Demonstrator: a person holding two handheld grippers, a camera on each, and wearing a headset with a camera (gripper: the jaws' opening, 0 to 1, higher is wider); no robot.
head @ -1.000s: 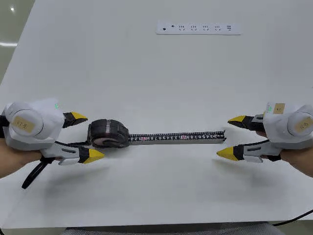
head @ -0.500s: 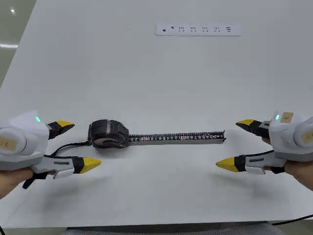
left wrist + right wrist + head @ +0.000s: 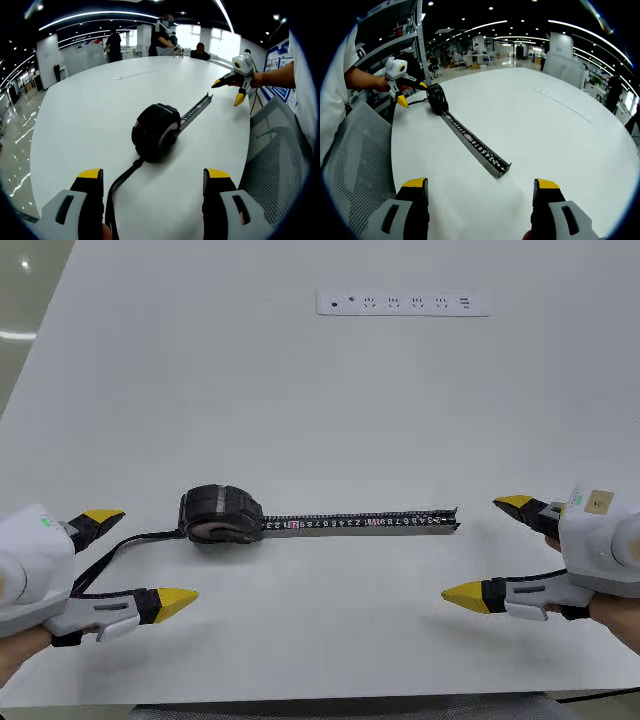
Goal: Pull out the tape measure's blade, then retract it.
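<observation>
A black tape measure (image 3: 221,513) lies on the white table, its blade (image 3: 360,522) drawn out to the right and lying flat. Its wrist strap (image 3: 120,546) trails left. My left gripper (image 3: 140,558) hangs open to the left of the case, holding nothing. My right gripper (image 3: 492,550) stands open just right of the blade's end hook (image 3: 456,520), apart from it. In the left gripper view the case (image 3: 156,131) sits ahead of the jaws and the blade (image 3: 196,108) runs toward the right gripper (image 3: 229,88). The right gripper view shows the blade (image 3: 474,144) and case (image 3: 436,96).
A white power strip (image 3: 403,303) lies at the far side of the table (image 3: 320,410). A grey mesh chair (image 3: 357,165) stands by the table's near edge. Several people (image 3: 167,37) are at the table's far end in the left gripper view.
Both grippers have drawn back outward and toward the near edge, away from the tape measure. The case and the extended blade have stayed put.
</observation>
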